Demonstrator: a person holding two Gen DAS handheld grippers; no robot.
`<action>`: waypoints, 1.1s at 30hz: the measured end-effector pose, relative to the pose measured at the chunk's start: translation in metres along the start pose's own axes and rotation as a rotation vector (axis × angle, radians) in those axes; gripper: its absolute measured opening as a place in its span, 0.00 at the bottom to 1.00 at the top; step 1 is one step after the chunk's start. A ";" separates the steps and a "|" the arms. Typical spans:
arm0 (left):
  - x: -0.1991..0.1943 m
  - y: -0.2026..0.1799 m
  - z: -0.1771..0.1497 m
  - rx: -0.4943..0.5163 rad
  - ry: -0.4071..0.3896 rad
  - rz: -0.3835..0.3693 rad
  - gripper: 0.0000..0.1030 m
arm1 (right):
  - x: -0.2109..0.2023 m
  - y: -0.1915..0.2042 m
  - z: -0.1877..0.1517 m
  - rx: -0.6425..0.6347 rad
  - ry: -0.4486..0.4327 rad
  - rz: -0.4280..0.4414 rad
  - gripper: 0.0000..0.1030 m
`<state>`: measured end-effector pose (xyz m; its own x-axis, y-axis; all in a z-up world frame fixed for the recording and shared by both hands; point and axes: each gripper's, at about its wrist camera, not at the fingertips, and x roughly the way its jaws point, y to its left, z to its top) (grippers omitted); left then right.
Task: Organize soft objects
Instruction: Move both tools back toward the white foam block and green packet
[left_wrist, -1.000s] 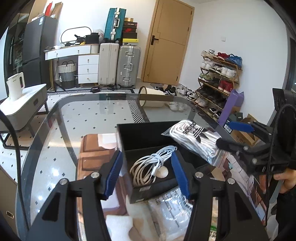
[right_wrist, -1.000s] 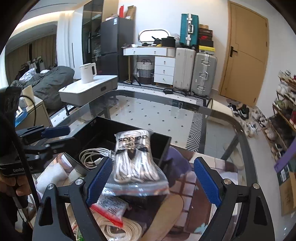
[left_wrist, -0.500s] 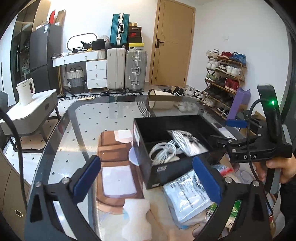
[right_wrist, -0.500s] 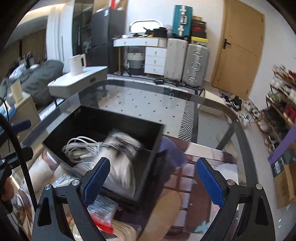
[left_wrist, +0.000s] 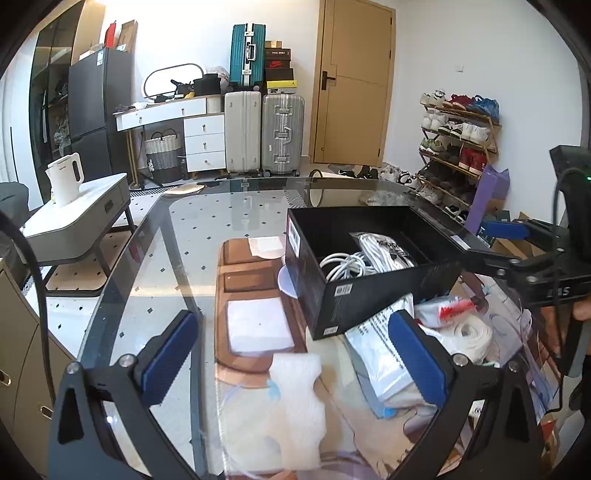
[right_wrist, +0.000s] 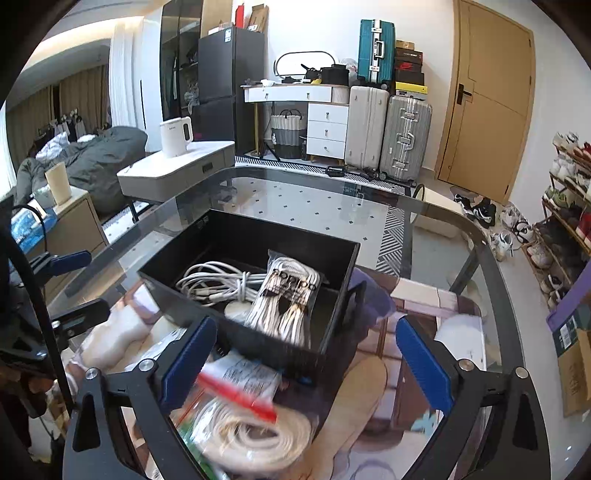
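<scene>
my left gripper (left_wrist: 293, 356) is spread wide over the glass table (left_wrist: 177, 236), nothing between its blue pads, a white foam piece (left_wrist: 295, 402) below. my right gripper (right_wrist: 303, 363) is opening, also empty, above a blurred bagged cord coil (right_wrist: 251, 432). the black box (right_wrist: 255, 243) holds a white cable bundle (right_wrist: 218, 284) beside the bagged laces (right_wrist: 286, 302), which lean toward its near wall.

Both wrist views look down close over the glass table (left_wrist: 177, 236), sharing the black box (right_wrist: 332, 328).
</scene>
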<state>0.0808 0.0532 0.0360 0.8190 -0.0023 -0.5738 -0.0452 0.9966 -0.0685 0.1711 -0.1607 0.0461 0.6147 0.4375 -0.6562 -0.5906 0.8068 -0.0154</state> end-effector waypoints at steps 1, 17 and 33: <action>-0.002 0.000 -0.001 0.001 -0.001 0.001 1.00 | -0.004 0.000 -0.004 0.008 0.001 0.007 0.98; -0.017 -0.010 -0.023 0.017 0.024 -0.002 1.00 | -0.037 0.009 -0.064 0.078 0.058 0.044 0.99; 0.000 -0.009 -0.036 0.015 0.094 0.024 1.00 | -0.016 0.027 -0.076 0.053 0.137 0.115 0.99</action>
<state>0.0611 0.0416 0.0071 0.7604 0.0141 -0.6493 -0.0547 0.9976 -0.0424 0.1051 -0.1760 -0.0014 0.4652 0.4731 -0.7481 -0.6223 0.7759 0.1037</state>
